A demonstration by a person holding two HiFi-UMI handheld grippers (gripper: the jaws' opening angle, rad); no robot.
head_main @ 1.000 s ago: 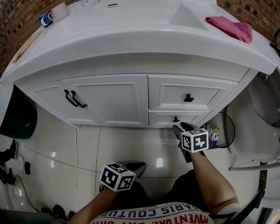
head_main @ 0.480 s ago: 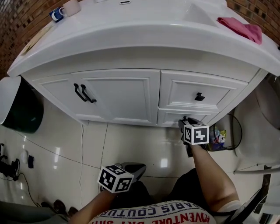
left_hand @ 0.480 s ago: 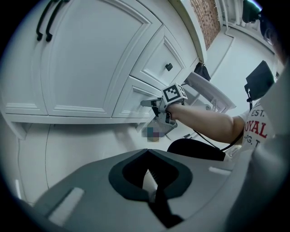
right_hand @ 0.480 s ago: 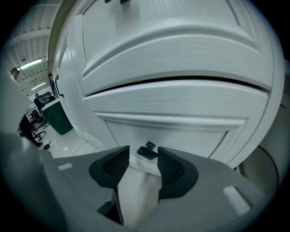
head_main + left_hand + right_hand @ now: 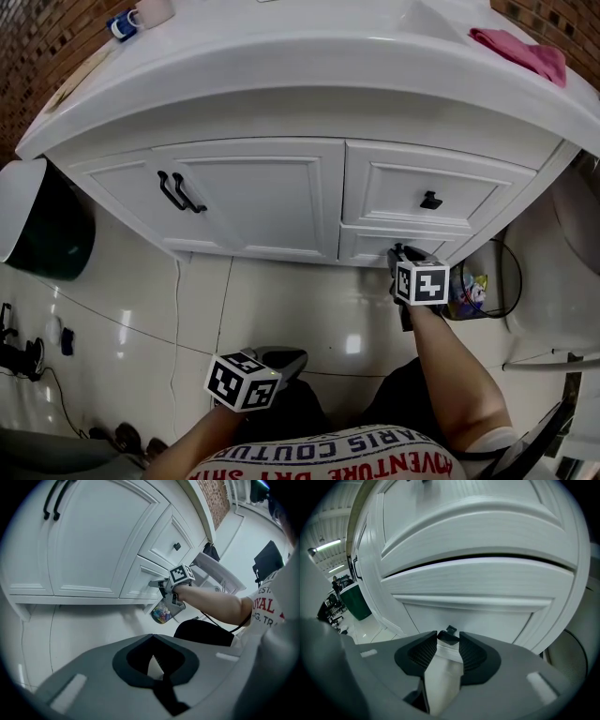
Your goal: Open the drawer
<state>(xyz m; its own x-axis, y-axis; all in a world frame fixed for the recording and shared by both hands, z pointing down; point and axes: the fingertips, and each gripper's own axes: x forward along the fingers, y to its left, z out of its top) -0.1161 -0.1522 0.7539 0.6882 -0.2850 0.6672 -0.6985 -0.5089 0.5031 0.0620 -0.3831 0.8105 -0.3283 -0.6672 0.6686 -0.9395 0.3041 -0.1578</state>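
Observation:
The white vanity has two drawers at its right. The lower drawer (image 5: pixel 364 244) is closed, and its small black knob (image 5: pixel 449 637) shows only in the right gripper view. My right gripper (image 5: pixel 397 253) is up against that drawer front (image 5: pixel 478 581). Its jaws have just been closing, and the knob now fills the gap between the pad tips of the right gripper (image 5: pixel 448 640). The left gripper view shows the right gripper (image 5: pixel 158 583) at the same drawer (image 5: pixel 139 576). My left gripper (image 5: pixel 296 357) hangs low above the floor tiles, shut on nothing.
The upper drawer carries its own black knob (image 5: pixel 430 201). Left of the drawers are cupboard doors with two black handles (image 5: pixel 175 192). A dark green bin (image 5: pixel 45 230) stands at the left, a clear bag of coloured items (image 5: pixel 467 286) at the right. A pink cloth (image 5: pixel 525 52) lies on the countertop.
My right gripper has moved from just short of the lower drawer onto its knob. My left gripper has drifted a little to the left. The drawer has not moved.

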